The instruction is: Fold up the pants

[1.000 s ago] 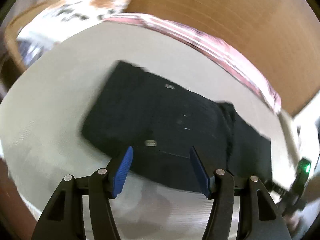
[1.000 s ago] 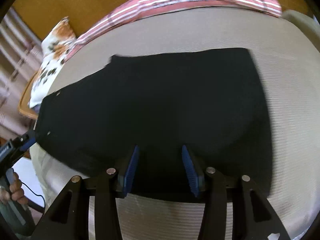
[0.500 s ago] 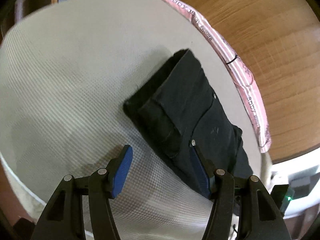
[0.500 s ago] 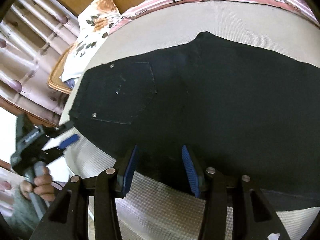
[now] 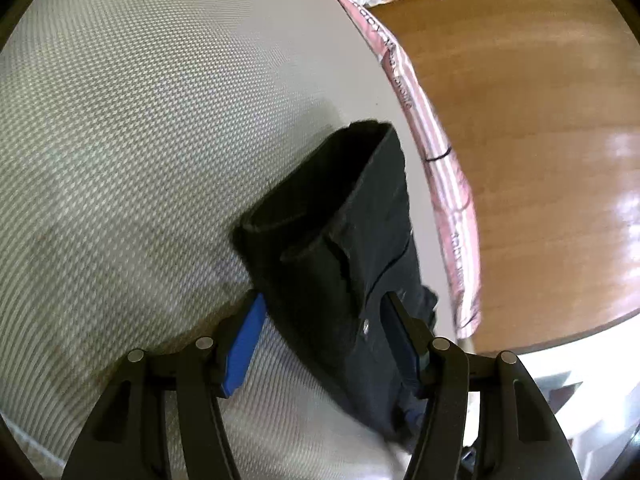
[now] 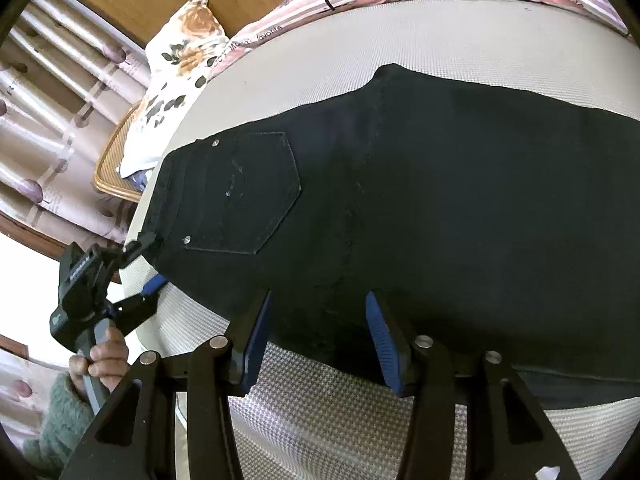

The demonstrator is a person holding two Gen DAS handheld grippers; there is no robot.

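Both grippers, left (image 5: 320, 336) and right (image 6: 316, 336), are hovering fingers apart over the pants' (image 6: 440, 200) near edge on the bed (image 5: 140, 140)

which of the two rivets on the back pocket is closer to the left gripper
The lower rivet, at the pocket corner nearest the left gripper. The other rivet sits at the pocket's upper corner, farther up the waistband of the black pants.

Black left gripper (image 6: 154, 260), blue pads, silver screws; fuzzy grey-green sleeve (image 6: 60, 416)
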